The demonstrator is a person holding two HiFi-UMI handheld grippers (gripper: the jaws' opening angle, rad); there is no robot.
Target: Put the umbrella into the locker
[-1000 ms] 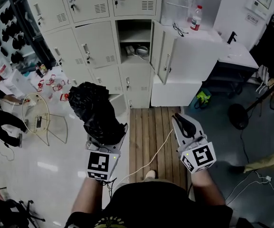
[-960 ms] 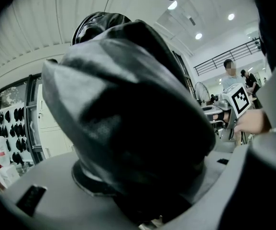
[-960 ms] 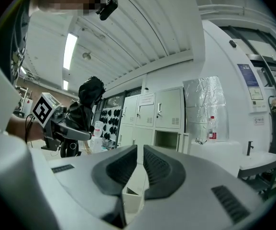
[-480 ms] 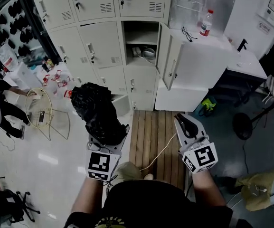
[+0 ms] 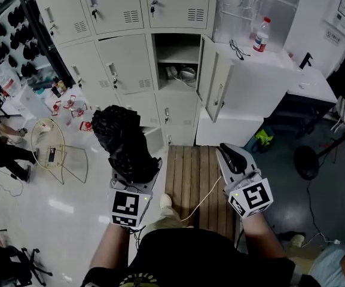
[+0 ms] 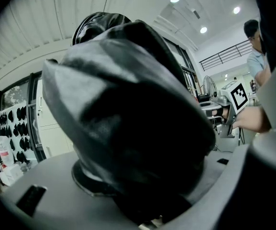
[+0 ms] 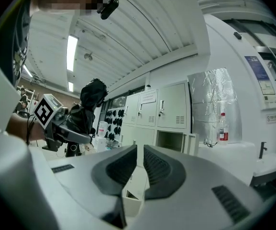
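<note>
In the head view my left gripper [image 5: 135,171] carries the one black umbrella [image 5: 121,137], well short of the single open locker [image 5: 178,45] ahead, so stowing it is not yet done. My right gripper [image 5: 233,159] points forward alongside. The left gripper view shows my jaws partly spread, clamping the umbrella [image 6: 128,109]. The right gripper view shows my jaws closed on nothing.

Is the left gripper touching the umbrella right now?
Touching. The left gripper view shows the black umbrella filling the space between the jaws of the left gripper and pressed against both; the head view shows it sticking up from them.
</note>
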